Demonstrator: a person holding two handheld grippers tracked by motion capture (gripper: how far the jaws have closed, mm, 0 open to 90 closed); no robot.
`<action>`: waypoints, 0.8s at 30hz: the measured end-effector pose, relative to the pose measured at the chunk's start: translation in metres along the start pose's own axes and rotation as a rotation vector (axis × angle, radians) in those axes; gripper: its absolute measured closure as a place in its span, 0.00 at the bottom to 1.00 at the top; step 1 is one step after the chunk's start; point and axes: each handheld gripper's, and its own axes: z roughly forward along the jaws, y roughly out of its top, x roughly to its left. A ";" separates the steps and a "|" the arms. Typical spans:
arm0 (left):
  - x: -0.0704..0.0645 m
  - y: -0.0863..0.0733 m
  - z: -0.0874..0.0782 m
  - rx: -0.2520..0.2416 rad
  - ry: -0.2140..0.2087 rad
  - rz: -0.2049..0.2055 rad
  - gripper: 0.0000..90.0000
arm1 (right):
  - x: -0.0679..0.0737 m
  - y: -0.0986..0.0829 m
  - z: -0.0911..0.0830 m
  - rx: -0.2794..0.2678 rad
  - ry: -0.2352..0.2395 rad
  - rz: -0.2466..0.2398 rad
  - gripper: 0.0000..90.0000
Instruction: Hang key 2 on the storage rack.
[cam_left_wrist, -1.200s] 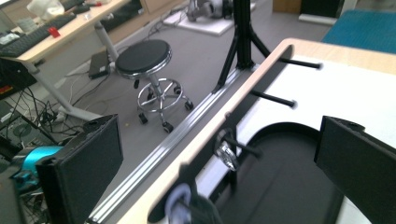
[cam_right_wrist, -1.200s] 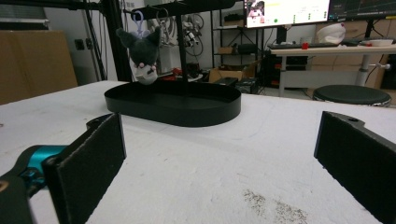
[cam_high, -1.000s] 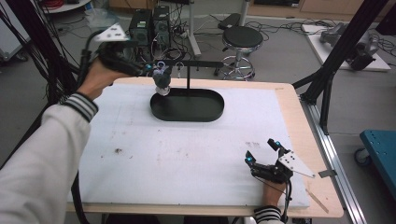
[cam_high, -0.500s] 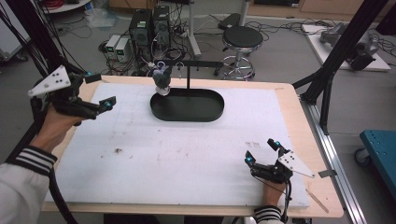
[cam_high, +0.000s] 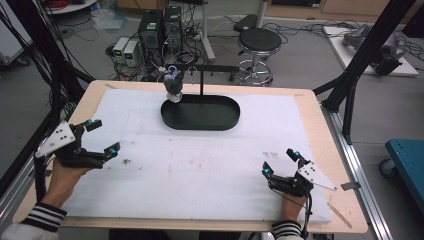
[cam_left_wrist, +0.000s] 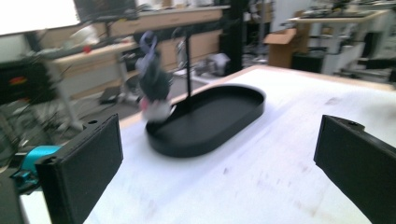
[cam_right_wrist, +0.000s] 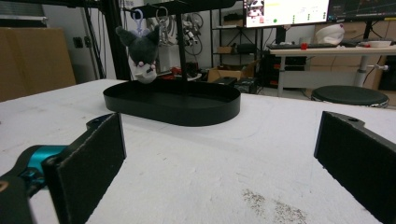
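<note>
The left gripper (cam_high: 102, 136) is held in a hand (cam_high: 62, 175) at the near-left edge of the table, its jaws spread wide with nothing between them. The right gripper (cam_high: 280, 162) rests at the near-right, jaws likewise wide apart and empty. Both sit on a white mat (cam_high: 200, 165) covering the wooden table (cam_high: 320, 120). Well away, toward the far edge, stands a black oval tray (cam_high: 200, 114) with an upright hanger stand (cam_high: 202, 82). A grey plush keychain (cam_high: 173, 86) hangs from its crossbar, over the tray's left end.
</note>
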 end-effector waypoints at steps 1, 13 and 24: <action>-0.001 -0.006 -0.003 -0.006 0.019 -0.001 0.02 | 0.000 0.000 0.000 -0.001 0.002 0.001 0.01; -0.013 -0.061 -0.014 -0.045 0.084 -0.080 0.02 | 0.000 0.000 0.000 -0.003 0.001 -0.003 0.01; -0.019 -0.077 -0.014 -0.102 0.132 -0.087 0.02 | -0.001 0.000 0.000 -0.004 -0.001 0.005 0.01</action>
